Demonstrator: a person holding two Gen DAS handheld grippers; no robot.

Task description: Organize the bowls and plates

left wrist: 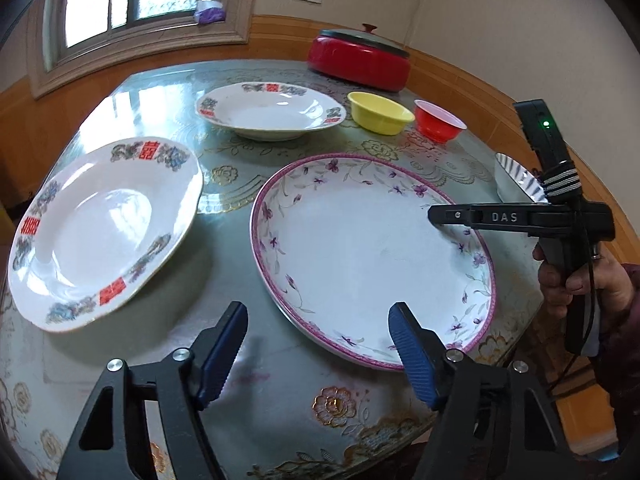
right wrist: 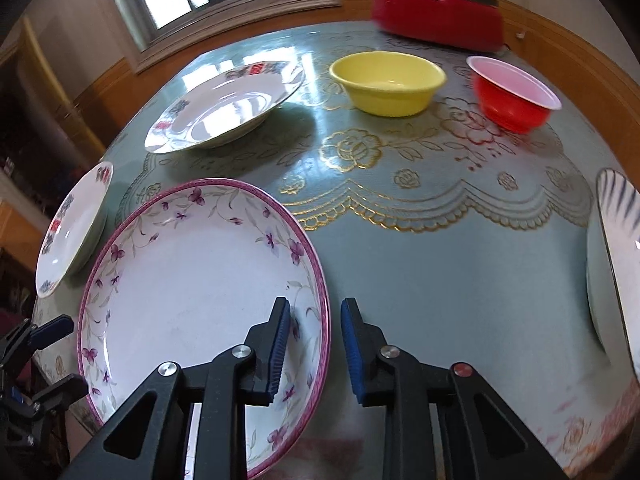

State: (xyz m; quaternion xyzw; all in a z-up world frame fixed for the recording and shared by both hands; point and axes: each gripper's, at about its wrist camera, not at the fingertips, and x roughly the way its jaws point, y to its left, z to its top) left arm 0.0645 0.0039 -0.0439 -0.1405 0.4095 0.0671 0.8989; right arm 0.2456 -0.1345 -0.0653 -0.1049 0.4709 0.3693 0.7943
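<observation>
The right gripper straddled the near rim of the pink-rimmed plate, its fingers partly spread, one inside the rim and one outside; no pinch was visible. The left gripper hovered over the counter with fingers spread wide and empty, just before that plate's edge. To the left lay a white plate with red and blue motifs, apart from the pink one. At the right edge sat a striped dish. Farther back rested a second motif plate, then a yellow bowl and a red bowl side by side. Farthest stood a red lidded pot.
</observation>
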